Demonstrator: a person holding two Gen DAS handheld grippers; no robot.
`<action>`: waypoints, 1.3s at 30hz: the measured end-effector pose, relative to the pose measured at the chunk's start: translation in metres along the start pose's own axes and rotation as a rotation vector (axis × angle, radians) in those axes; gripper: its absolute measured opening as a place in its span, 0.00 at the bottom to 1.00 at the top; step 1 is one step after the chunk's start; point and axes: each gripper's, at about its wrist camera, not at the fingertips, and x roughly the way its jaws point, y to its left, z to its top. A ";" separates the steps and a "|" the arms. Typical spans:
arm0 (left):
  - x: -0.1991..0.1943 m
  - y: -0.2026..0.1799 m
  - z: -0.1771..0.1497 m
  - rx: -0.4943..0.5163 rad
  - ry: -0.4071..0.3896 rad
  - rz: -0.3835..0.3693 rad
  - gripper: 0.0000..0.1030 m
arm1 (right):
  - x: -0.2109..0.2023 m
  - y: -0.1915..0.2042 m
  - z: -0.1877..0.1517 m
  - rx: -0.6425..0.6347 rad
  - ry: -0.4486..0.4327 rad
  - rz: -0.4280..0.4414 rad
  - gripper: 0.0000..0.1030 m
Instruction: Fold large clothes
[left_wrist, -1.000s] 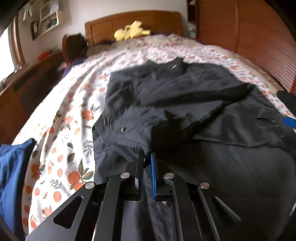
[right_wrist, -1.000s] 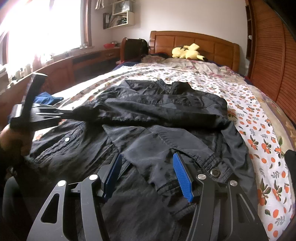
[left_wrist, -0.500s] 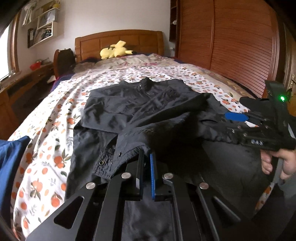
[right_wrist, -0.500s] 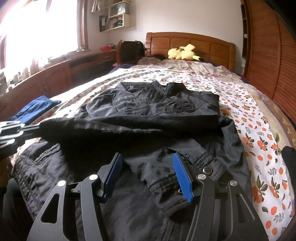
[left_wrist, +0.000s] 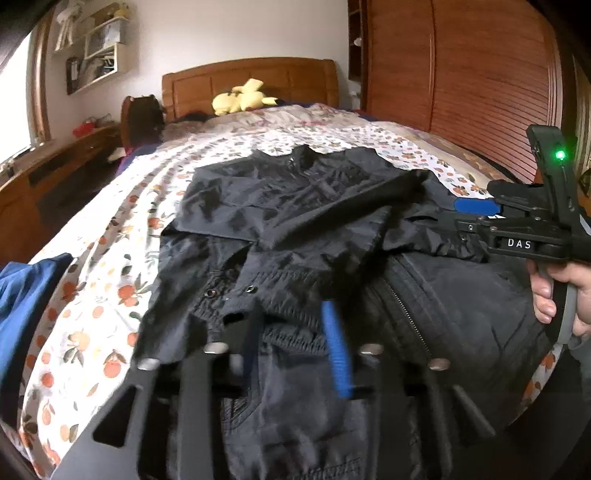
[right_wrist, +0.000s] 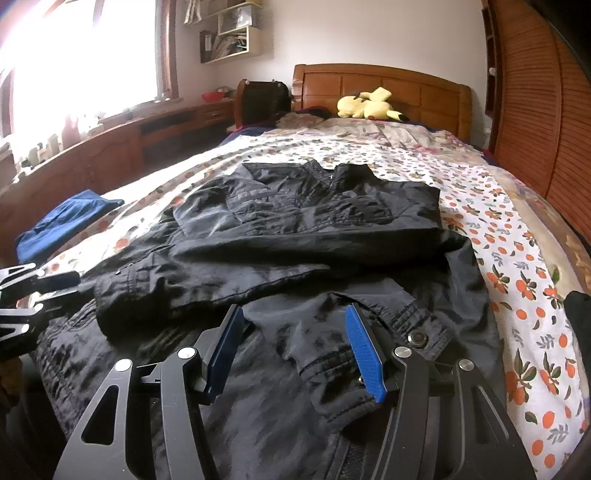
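A: What is blurred? 
B: In the left wrist view, the left gripper (left_wrist: 291, 332) is smeared by motion, so its fingers (left_wrist: 334, 350) have soft edges and the gap between them is hard to judge

A: What is cut off? 
B: The jacket (right_wrist: 295, 240) runs under both grippers and off the bottom edge, hiding its hem. The blue cloth (left_wrist: 22, 295) is cropped at the left edge. The hand (left_wrist: 565, 295) is cropped at the right

A: Anything too small? 
B: The shelf (right_wrist: 236, 33) contents cannot be made out
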 end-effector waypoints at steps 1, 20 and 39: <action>-0.002 0.002 -0.001 -0.004 -0.007 0.009 0.59 | 0.000 0.001 0.000 -0.002 0.000 0.002 0.53; -0.029 0.057 -0.028 -0.102 -0.057 0.124 0.98 | 0.019 0.044 -0.001 -0.062 0.037 0.049 0.53; -0.056 0.093 -0.044 -0.142 -0.072 0.159 0.98 | 0.077 0.116 0.023 -0.172 0.149 0.123 0.51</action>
